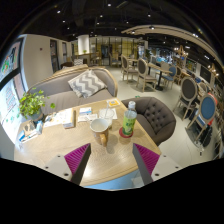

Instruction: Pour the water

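The fingers (111, 158) are seen spread apart, with nothing held between the purple pads (76, 155). A round wooden surface (60, 140) lies under and ahead of them. On it, beyond the fingertips, a pale cup (100, 128) is standing, and just to the right of the cup a clear plastic bottle (129, 118) with a green label is standing upright. The two are near each other but are not seen to touch. Further to the left, a potted plant (32, 104) and some papers (62, 118) are placed on the same surface. A dark tufted armchair (157, 116) stands behind the bottle.

The bottle is judged to be light and rather soft in its wall, so it could be dented or could slip if it is pressed too strongly. It is best taken at the middle of the body, about at the label, where the fingers can close on both sides. Whether the cap is on cannot be told. The cup is judged light, and it may be pushed easily.
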`<state>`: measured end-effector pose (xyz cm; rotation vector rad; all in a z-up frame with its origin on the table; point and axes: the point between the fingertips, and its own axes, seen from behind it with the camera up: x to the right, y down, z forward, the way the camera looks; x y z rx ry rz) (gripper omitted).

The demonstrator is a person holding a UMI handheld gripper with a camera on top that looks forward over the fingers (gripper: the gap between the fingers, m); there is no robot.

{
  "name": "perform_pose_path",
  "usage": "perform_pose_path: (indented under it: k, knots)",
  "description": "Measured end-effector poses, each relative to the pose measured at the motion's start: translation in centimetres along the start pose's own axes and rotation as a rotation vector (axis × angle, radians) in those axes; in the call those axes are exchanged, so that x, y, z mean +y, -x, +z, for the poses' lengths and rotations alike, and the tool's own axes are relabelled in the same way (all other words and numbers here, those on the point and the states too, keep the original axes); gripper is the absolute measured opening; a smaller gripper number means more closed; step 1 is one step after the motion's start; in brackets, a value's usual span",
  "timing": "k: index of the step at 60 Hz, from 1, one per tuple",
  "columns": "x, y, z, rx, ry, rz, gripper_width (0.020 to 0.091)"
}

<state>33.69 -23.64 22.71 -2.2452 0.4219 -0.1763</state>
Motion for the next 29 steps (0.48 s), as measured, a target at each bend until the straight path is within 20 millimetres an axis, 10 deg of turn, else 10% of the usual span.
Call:
perform_pose_path:
  k: [29]
  knots:
    - [2.5,3.8,-4.4,-0.008,0.008,-0.122,0.0856]
